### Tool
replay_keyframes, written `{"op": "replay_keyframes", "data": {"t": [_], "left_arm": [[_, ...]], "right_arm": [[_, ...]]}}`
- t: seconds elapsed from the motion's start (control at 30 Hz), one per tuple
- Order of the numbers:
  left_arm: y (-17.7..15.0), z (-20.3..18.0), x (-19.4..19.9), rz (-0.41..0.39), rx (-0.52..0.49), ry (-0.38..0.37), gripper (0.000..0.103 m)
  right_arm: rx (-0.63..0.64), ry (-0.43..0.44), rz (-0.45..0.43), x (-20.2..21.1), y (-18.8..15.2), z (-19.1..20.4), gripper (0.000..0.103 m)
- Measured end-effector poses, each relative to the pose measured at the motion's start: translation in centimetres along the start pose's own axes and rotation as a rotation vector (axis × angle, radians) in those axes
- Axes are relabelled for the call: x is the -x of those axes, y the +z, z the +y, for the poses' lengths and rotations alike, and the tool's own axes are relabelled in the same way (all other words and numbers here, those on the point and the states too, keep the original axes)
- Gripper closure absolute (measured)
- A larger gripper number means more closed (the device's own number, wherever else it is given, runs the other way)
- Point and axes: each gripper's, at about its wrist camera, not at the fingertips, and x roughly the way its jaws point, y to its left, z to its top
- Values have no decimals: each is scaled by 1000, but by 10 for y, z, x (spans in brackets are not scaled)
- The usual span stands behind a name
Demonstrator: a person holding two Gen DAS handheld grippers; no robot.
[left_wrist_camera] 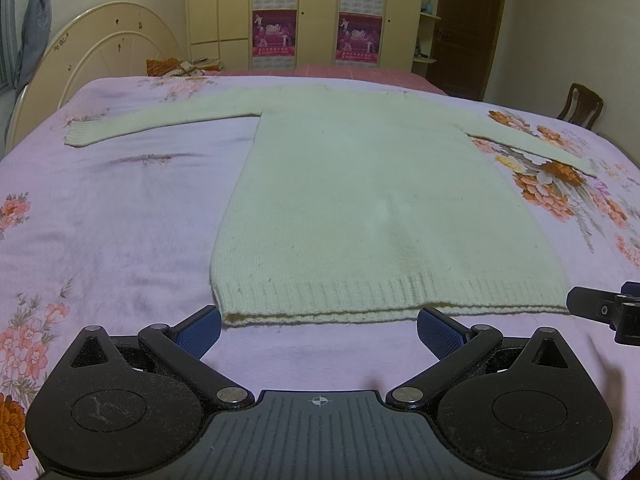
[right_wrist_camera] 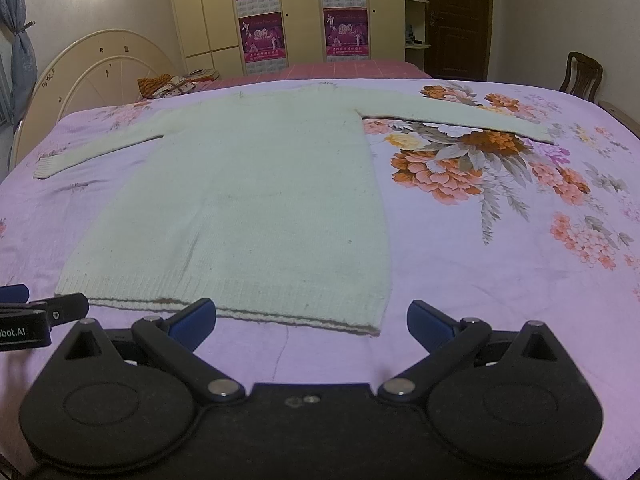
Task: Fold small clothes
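A pale cream knitted sweater [left_wrist_camera: 360, 200] [right_wrist_camera: 256, 208] lies flat on the bed, both sleeves spread out sideways and its ribbed hem nearest me. My left gripper [left_wrist_camera: 318, 328] stands open just short of the hem, near its left corner, with nothing between its blue pads. My right gripper [right_wrist_camera: 310, 320] is open too, in front of the hem's right corner, also holding nothing. Each gripper's tip shows at the edge of the other's view.
The bed carries a lilac sheet [left_wrist_camera: 100, 220] [right_wrist_camera: 500, 280] printed with orange flowers. A cream round headboard [left_wrist_camera: 108, 48] is at the far left, a wardrobe with pink posters [right_wrist_camera: 304, 12] behind, and a wooden chair [right_wrist_camera: 582, 72] at the right.
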Motion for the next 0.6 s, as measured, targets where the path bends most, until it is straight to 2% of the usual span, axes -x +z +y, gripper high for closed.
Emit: {"op": "replay_keyframes", "data": {"t": [0.3,0.5,0.6], "left_arm": [[1,2,-4,4,-1,0,0],[20,6,-10,-26,20,24,0],[32,7,-16,-38,9,11,0]], "right_arm": [[2,0,0,-2,1,1,1],[-9,-19,-18,-5,10,-5,1],[-20,-28,-35,-8,18,-12,1]]}}
